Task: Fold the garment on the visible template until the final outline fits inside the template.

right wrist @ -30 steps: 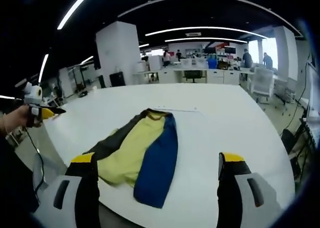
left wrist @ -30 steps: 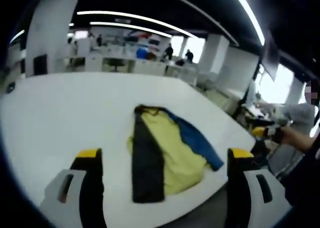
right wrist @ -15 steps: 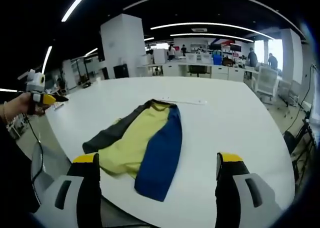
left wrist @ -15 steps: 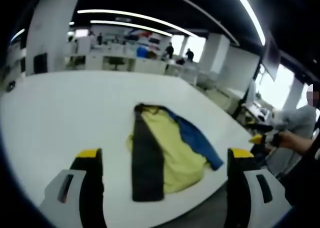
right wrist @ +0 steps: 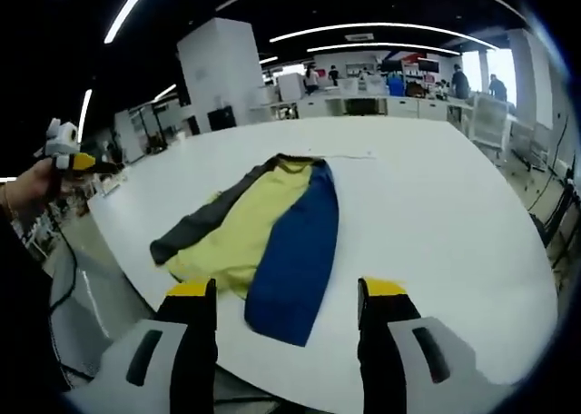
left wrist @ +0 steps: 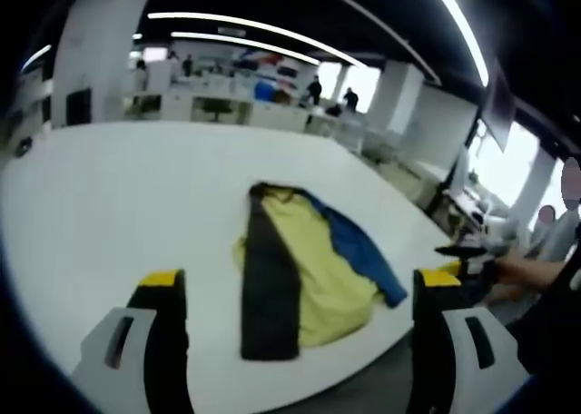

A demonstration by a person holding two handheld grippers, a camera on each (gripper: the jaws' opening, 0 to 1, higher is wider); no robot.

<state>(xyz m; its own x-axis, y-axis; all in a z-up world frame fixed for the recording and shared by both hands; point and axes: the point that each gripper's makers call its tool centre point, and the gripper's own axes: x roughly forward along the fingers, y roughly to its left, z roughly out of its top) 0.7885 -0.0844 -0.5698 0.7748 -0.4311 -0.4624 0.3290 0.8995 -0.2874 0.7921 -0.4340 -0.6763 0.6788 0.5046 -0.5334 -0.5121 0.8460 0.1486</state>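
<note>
1. A wide white table (left wrist: 109, 205) in an open-plan office carries the work; its broad bare top gives room to spread and fold cloth, and a thin line (right wrist: 349, 153) just beyond the garment's collar end may be an edge of the template, though it is too faint to be sure.

2. The garment (right wrist: 263, 228), panelled in black, yellow and blue, lies near the table's front edge in a long, partly folded strip, its sides drawn in and the hem end closest to the person, within easy reach of both tools.

3. The left hand-held gripper (left wrist: 295, 291) hangs above the table edge, jaws spread wide and holding nothing, aimed along the black panel.

4. The right hand-held gripper (right wrist: 289, 296) hovers over the blue panel's near end, jaws also apart and empty, seemingly lined up to take that hem for the next fold.
</note>
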